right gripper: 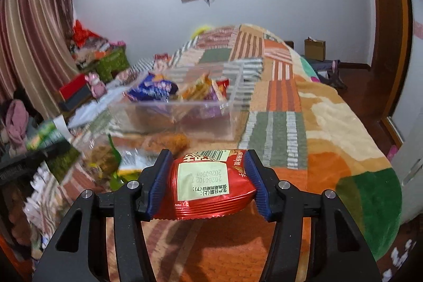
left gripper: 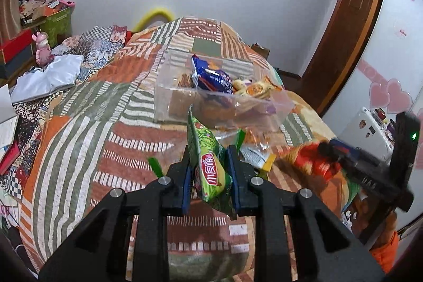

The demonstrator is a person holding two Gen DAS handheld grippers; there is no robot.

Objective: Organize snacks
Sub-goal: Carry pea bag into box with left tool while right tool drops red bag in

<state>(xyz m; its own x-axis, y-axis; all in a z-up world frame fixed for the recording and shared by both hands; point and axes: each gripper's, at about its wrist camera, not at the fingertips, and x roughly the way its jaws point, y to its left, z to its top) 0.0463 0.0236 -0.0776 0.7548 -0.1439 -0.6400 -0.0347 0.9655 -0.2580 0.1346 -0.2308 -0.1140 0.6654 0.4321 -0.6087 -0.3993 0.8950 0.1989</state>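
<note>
Partly done: clear plastic bin (right gripper: 182, 107) at far centre of patchwork bedspread (right gripper: 277, 134) already loaded with several packets, left gripper (left gripper: 208, 165) clamping green snack packet (left gripper: 208, 168), right gripper (right gripper: 208, 181) clamping red snack packet (right gripper: 208, 186), more loose packets (right gripper: 105, 157) waiting near left.

The green snack packet (left gripper: 208, 171) was glossy film, crinkled at its seams; the red packet (right gripper: 211, 184) shone like foil, with a matt paper-looking label. The clear box (left gripper: 185, 97) was smooth, see-through plastic. The quilt (left gripper: 92, 123) beneath looked soft cloth — matt, slightly nubbly. The gripper pads (right gripper: 158, 181) were ribbed blue — rubbery.
</note>
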